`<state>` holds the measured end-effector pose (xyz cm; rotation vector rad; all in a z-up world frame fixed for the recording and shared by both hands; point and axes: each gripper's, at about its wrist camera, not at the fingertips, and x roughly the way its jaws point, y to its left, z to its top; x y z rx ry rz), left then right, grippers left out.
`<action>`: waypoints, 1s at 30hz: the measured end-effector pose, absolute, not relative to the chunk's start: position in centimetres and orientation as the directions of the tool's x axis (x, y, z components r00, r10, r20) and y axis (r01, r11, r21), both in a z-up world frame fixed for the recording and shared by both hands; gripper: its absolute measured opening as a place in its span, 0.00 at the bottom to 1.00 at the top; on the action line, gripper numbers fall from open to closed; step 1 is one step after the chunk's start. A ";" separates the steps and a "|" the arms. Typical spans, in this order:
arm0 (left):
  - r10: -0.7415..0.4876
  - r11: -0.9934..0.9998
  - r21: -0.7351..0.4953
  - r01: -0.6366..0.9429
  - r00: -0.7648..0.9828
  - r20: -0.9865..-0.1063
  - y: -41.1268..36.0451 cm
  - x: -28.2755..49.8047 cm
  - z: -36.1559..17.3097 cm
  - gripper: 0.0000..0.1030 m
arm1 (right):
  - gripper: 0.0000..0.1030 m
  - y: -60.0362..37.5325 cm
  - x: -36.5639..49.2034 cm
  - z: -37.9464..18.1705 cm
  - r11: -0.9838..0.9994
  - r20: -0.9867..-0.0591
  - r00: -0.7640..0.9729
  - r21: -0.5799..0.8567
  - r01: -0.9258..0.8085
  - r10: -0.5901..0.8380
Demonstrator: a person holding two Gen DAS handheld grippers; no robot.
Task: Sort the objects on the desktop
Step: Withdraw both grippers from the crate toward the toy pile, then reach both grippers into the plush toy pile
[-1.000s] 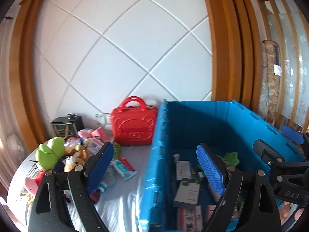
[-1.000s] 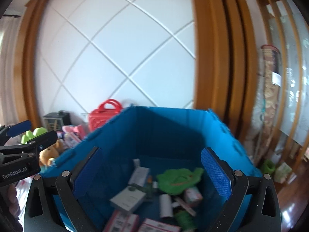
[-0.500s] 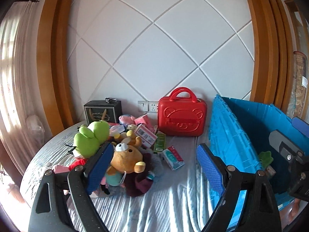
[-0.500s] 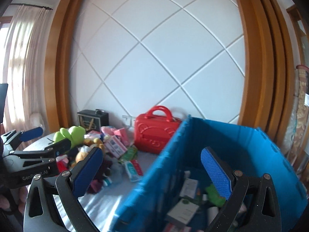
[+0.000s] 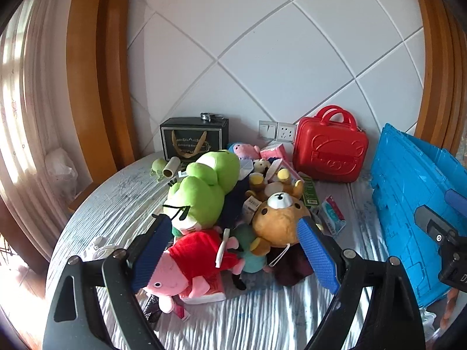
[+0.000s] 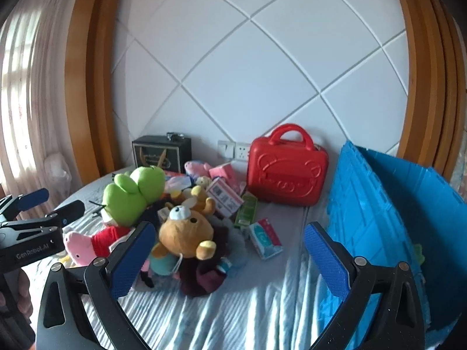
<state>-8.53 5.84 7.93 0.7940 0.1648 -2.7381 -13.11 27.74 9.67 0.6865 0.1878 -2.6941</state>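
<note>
A pile of toys and small boxes lies on the round table: a green frog plush, a brown bear plush, a pink pig plush in red, and a tissue pack. My left gripper is open and empty, just above the pig and bear. My right gripper is open and empty, over the table between the bear and the blue crate. The left gripper also shows at the left edge of the right wrist view.
A red carry case and a black gift box stand against the white panelled wall. A green box and a pink box lie near the case. Bare cloth lies in front of the pile.
Both grippers have swung left, away from over the blue crate's inside to the toy pile. Both stayed open and empty.
</note>
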 end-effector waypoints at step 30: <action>-0.206 -0.944 -0.029 0.327 -0.659 -0.723 -6.2 -20.5 -0.3 0.86 | 1.00 16.6 -23.8 4.0 -0.885 -0.641 -0.679 0.000 0.466 -0.358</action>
